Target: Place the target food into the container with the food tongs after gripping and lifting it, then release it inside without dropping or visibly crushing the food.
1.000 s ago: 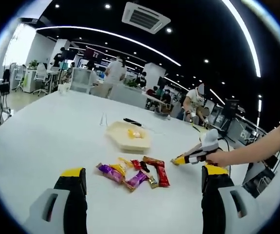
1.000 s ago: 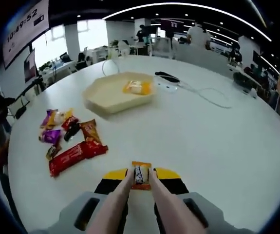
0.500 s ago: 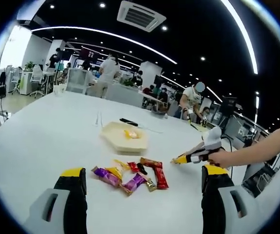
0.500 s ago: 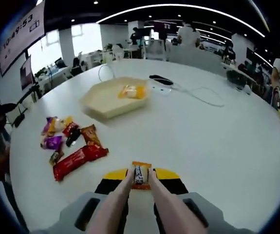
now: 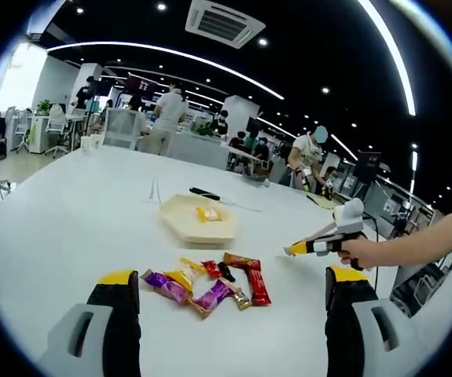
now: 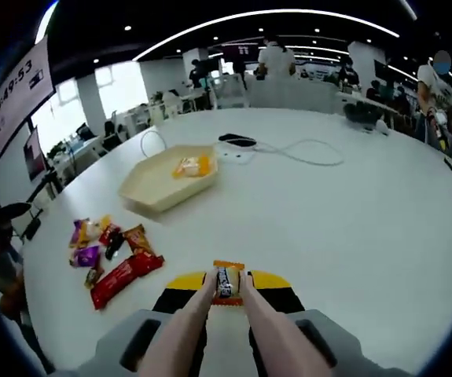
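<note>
Orange-wrapped candy [image 6: 227, 283] with dark centre, pinched in tongs [image 6: 227, 308], right tool [image 6: 227, 292] closed; left tool [image 5: 229, 292] wide open, empty

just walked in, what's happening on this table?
A person is moving wrapped snacks into the cream tray. The right gripper holds tongs pinching an orange-wrapped candy above the white table, short of the tray, which already holds one yellow piece. A pile of snacks waits. The left gripper hangs open, idle.
</note>
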`<move>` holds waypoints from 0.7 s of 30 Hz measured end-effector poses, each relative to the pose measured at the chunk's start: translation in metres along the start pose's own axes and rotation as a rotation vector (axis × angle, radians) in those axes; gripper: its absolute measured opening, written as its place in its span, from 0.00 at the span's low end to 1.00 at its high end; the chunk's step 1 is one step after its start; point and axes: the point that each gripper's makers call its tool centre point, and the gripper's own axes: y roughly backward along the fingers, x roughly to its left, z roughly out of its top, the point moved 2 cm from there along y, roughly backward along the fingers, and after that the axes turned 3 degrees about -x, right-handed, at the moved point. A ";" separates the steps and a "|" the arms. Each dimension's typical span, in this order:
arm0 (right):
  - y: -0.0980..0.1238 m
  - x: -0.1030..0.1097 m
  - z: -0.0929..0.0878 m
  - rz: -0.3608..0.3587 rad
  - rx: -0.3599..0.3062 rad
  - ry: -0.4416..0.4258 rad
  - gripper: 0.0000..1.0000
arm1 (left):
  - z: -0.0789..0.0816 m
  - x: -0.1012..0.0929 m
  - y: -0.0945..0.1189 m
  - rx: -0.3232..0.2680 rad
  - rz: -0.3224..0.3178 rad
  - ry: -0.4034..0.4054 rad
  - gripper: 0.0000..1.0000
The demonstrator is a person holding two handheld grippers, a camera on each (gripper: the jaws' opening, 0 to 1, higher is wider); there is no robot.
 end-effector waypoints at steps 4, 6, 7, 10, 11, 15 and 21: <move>-0.002 -0.002 0.007 0.014 -0.030 0.007 0.18 | 0.007 0.002 0.003 -0.053 0.020 0.055 0.99; 0.002 -0.004 0.012 0.013 -0.055 -0.040 0.18 | 0.006 0.002 0.004 -0.061 0.024 0.053 0.99; 0.004 -0.005 0.014 0.013 -0.059 -0.031 0.18 | 0.006 0.001 0.003 -0.058 0.024 0.054 0.99; 0.001 -0.001 0.016 0.029 -0.066 -0.021 0.19 | 0.007 -0.003 0.002 -0.057 0.020 0.028 0.99; -0.001 -0.003 0.014 0.030 -0.064 -0.011 0.19 | 0.007 -0.002 0.002 -0.058 0.019 0.026 0.99; -0.001 -0.009 0.008 -0.005 -0.047 -0.019 0.19 | 0.012 -0.002 -0.001 -0.065 -0.006 0.019 0.99; 0.023 -0.003 0.025 -0.028 -0.067 -0.032 0.18 | 0.023 -0.001 -0.008 -0.065 -0.058 -0.008 0.99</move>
